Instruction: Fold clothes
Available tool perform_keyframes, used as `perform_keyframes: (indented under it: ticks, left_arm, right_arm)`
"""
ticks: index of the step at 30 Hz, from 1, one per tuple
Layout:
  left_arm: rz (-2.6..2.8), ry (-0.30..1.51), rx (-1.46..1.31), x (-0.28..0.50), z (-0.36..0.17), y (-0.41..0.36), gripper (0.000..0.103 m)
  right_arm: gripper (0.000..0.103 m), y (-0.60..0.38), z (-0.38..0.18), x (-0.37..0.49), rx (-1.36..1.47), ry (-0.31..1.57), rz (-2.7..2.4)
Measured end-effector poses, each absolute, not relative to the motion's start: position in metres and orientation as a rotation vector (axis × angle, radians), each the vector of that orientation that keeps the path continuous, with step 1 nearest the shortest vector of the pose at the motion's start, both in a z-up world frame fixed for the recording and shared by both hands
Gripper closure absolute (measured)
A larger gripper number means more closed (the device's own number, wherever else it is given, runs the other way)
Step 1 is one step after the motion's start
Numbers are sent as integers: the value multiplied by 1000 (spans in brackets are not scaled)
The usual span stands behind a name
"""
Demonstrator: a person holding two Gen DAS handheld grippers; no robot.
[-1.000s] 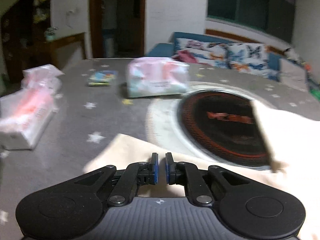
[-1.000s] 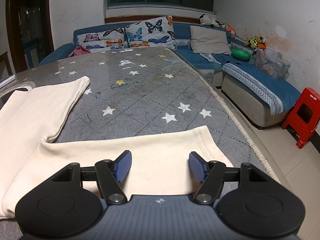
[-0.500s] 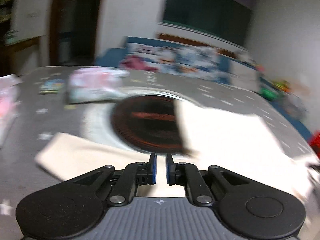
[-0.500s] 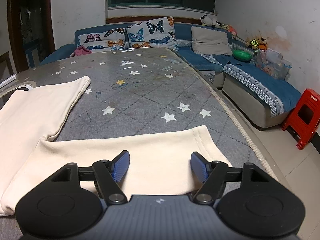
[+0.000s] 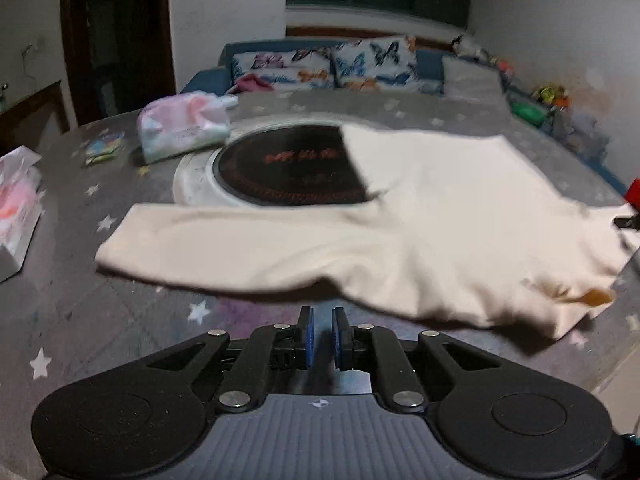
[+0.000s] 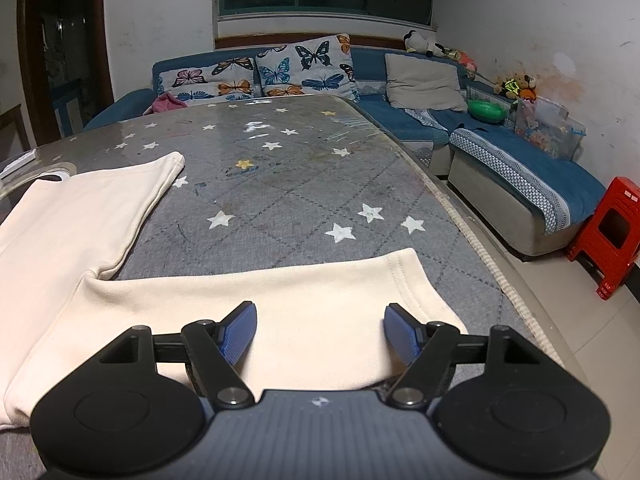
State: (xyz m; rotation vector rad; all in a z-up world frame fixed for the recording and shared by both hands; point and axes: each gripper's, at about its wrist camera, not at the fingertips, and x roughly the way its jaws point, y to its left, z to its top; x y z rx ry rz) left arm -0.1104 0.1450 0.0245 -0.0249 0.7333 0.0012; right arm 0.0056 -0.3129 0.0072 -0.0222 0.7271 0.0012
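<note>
While the cream garment [image 5: 420, 232] lies spread flat on the grey star-patterned table cover [image 5: 120, 320], the left gripper [image 5: 320, 334] hangs just short of the garment's near edge, its blue pads drawn almost together with only a narrow slit between them and no cloth in that slit. One sleeve of the garment reaches out sideways from the body, ending near a pale star on the cover. The garment's far part overlaps the rim of a round black cooktop [image 5: 288, 168] with a red ring and red lettering, set in a white surround. Beyond the cooktop sits a pastel tissue pack [image 5: 184, 126], and beside that a small colourful packet [image 5: 102, 148]. Another plastic-wrapped pack [image 5: 16, 216] lies well apart from the garment, at the picture's edge.

From the right wrist view, the right gripper [image 6: 320, 330] is spread wide, its blue pads [image 6: 240, 330] standing over the garment's other sleeve [image 6: 280, 312]; whether they touch the cloth cannot be told. That sleeve's hemmed cuff ends close to the table's trimmed edge. Past the garment, a blue sofa [image 6: 520, 168] carries butterfly cushions [image 6: 304, 66], and a red stool [image 6: 612, 232] stands on the floor beside the sofa.
</note>
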Motion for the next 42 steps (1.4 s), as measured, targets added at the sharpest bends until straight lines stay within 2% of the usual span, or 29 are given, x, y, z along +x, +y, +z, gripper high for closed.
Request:
perform_keyframes:
  ticks: [3,5,7,19,28,32,36,39,41,42]
  left_arm:
    - [1,722,-40,-99,24,142,88]
    - [2,714,-50,-91,24,140,77]
    - [2,706,-61,-84,24,138,72]
    - [23,713,-95,-92,32,153,79]
    - [-134,663,-166,-34,40,111,77]
    - [-88,719,-193,-18,20,117,80]
    - [-88,711,-210,-23,23,123,80]
    - [-85,701,-192,-29,29,118,77]
    - [-87,696,-170,-33,32,110,68]
    - [-92,695,-160,-34,34,106,68]
  right_arm:
    - [29,-313,7,5,-22,724,-3]
    - [28,-313,6,5,-17,724,-6]
    - [28,-313,6,4,-16,724,-8]
    - [25,-320,8,4,-21,724,-20]
    - [25,-315,9,2,-21,720,-20]
    - [25,-320,9,-1,-15,718,-25]
    - [26,-330,7,-4,-5,719,-45]
    - [28,-338,11,-8,9,694,-78]
    - [33,-346,12,-11,28,689,-98]
    - [34,-349,11,-12,33,695,-109]
